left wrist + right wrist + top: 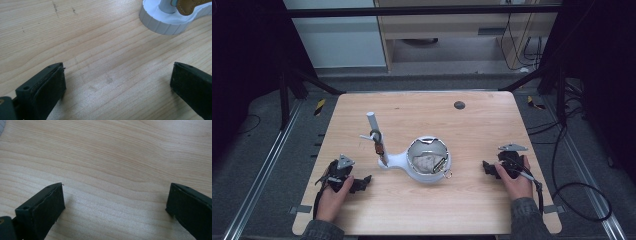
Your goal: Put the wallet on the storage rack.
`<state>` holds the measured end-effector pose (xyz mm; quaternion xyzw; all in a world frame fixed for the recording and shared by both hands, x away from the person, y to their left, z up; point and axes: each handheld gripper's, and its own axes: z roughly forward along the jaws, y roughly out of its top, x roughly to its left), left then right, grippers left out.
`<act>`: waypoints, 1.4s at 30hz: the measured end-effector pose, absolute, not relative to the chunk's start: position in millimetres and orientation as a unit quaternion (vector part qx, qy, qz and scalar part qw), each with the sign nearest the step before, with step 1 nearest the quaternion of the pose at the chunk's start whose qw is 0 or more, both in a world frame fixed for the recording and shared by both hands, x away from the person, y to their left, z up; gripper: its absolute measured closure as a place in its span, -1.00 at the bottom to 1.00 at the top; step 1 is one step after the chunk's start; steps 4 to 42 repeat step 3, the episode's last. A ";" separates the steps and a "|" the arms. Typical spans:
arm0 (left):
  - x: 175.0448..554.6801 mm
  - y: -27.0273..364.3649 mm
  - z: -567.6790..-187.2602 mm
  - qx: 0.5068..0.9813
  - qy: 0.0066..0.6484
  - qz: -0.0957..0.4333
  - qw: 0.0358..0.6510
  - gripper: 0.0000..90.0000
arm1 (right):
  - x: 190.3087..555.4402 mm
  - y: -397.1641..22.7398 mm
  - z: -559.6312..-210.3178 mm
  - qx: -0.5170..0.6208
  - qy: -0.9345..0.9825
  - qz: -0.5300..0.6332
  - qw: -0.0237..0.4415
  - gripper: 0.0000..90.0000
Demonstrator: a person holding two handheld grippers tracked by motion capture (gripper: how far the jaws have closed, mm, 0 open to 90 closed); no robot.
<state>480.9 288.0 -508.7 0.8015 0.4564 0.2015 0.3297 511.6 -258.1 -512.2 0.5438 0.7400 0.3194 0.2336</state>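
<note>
Both tongs, left and right, stand open and empty on the worktop; we should approach the white stand slowly, centring its bowl rim.

Stand: in your left gripper view the top edge cuts off its ribbed white foot, so you get one arc of the rim and the stub of the post.

Tan strap: clipped by the same edge; what it belongs to cannot be told.

Bowl: in the high view you see a pale crumpled lump and a dark piece with a ring inside, too small to identify.

Left gripper and right gripper: in the high view their jaws are too small and dark for you to judge the gap; in each gripper view the outer jaw runs off the right edge.
</note>
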 end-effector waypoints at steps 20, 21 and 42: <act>480.9 288.0 -508.7 0.801 0.457 0.201 0.330 -1.00 | 511.3 -258.1 -512.4 0.544 0.740 0.317 0.236 -0.97; 480.9 288.0 -508.7 0.801 0.457 0.201 0.330 -1.00 | 511.3 -258.1 -512.4 0.544 0.740 0.317 0.236 -0.97; 480.9 288.0 -508.7 0.801 0.457 0.201 0.330 -1.00 | 511.3 -258.1 -512.4 0.544 0.740 0.317 0.236 -0.97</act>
